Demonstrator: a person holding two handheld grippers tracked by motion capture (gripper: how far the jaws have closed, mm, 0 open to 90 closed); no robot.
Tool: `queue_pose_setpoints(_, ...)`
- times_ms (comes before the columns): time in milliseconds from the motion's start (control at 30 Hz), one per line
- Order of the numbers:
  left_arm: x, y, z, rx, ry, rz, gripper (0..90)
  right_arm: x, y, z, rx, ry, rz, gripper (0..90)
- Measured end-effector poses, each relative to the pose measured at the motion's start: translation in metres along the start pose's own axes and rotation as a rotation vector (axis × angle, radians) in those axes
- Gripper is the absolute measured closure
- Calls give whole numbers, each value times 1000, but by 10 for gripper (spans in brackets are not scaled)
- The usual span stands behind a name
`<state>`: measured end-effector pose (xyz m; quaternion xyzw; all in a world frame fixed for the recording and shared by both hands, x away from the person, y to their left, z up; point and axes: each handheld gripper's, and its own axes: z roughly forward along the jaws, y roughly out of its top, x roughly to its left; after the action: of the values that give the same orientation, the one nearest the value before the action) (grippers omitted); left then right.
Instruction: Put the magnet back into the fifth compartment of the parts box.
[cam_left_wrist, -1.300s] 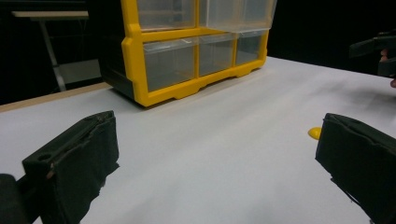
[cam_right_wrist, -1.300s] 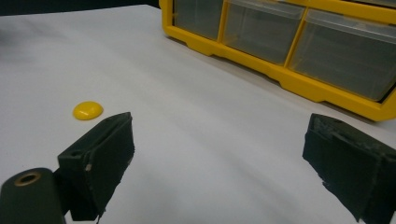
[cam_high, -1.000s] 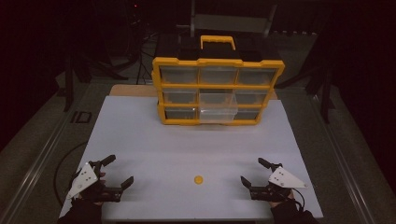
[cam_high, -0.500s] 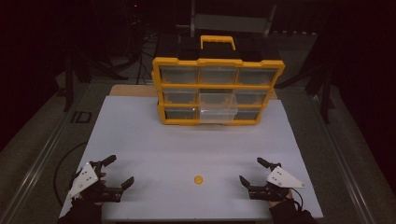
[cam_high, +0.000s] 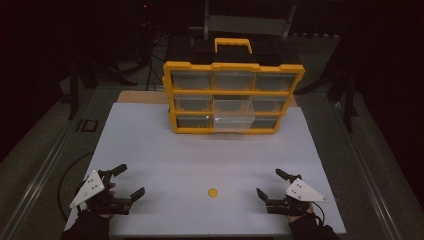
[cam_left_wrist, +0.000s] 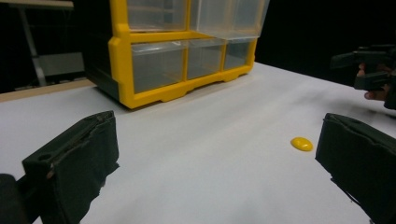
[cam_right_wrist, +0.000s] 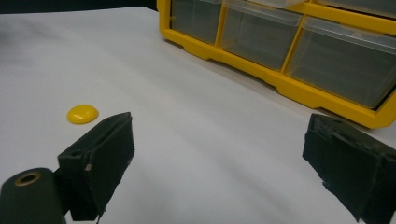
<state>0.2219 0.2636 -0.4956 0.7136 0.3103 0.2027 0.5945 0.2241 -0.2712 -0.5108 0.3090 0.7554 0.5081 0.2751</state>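
Left gripper (cam_high: 126, 180) low at the table's (cam_high: 150, 150) near left corner, jaws wide apart, empty, yellow button (cam_high: 213, 192) on the table between both grippers, right gripper (cam_high: 270, 183) likewise gaping, empty, drawer cabinet (cam_high: 233, 95) behind, middle drawer (cam_high: 234, 116) pulled out, contents indiscernible.

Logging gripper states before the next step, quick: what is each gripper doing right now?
Left gripper: open, holding nothing, near the table's front edge.
Right gripper: open, holding nothing; the yellow piece lies between them, untouched.

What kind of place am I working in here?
Probably a lab or workshop bench: a white table in a dark room, a yellow drawer organizer at the back, metal stands and cables behind.
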Motion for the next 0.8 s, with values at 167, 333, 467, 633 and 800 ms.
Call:
queue_pose_setpoints(167, -4, 9, 5, 12, -14, 25, 1, 0, 0, -1, -2, -4, 0, 89)
queue_pose_setpoints(333, -10, 19, 14, 38, -35, 54, 0, 1, 1, 0, -3, -2, 0, 89)
queue_pose_setpoints(467, -12, 25, 21, 50, -48, 59, 1, 1, 1, 0, -3, 6, 4, 89)
queue_pose_setpoints(633, -15, 33, 30, 64, -72, 69, 0, 1, 1, -1, -4, 8, 3, 89)
queue_pose_setpoints(800, -19, 37, 40, 83, -95, 69, 0, 1, 1, 0, -3, 11, 3, 89)
